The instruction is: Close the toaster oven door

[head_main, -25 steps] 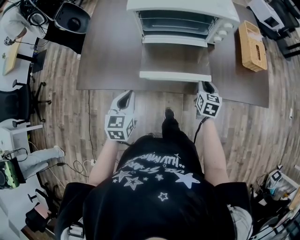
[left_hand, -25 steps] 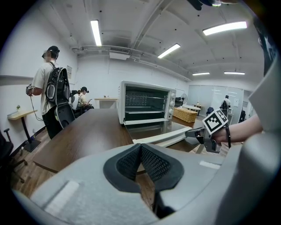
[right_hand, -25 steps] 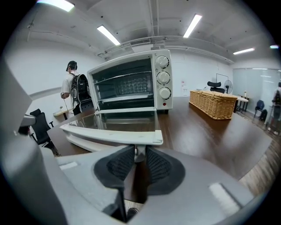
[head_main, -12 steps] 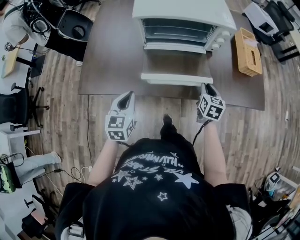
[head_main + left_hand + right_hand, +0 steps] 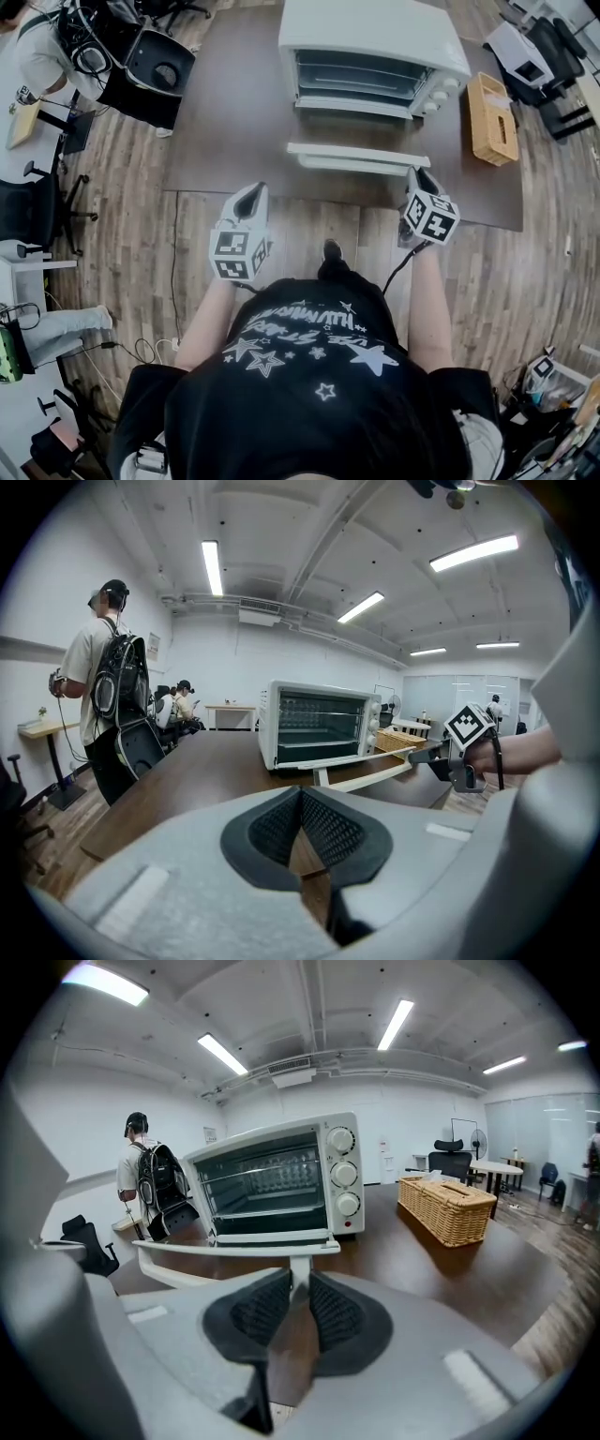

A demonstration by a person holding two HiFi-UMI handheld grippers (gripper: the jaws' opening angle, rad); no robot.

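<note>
The white toaster oven (image 5: 375,37) stands on the brown table (image 5: 234,122) with its door (image 5: 361,155) hanging part-way up, its front edge lifted off the table. My right gripper (image 5: 415,175) sits at the door's right front corner. In the right gripper view its pads (image 5: 267,1312) are shut on the white post of the door handle (image 5: 234,1249), with the oven (image 5: 272,1185) straight ahead. My left gripper (image 5: 251,192) hovers at the table's near edge, left of the door, shut and holding nothing. It sees the oven (image 5: 319,726) and the right gripper (image 5: 431,757).
A wicker basket (image 5: 491,117) lies on the table right of the oven, also seen as the basket (image 5: 447,1208). A person with a backpack (image 5: 103,677) stands left of the table beside a black chair (image 5: 155,66). Desks and cables line the wooden floor around.
The door has swung up from lying flat to part-way raised, with my right gripper rising along with its corner. The left gripper has stayed in place.
</note>
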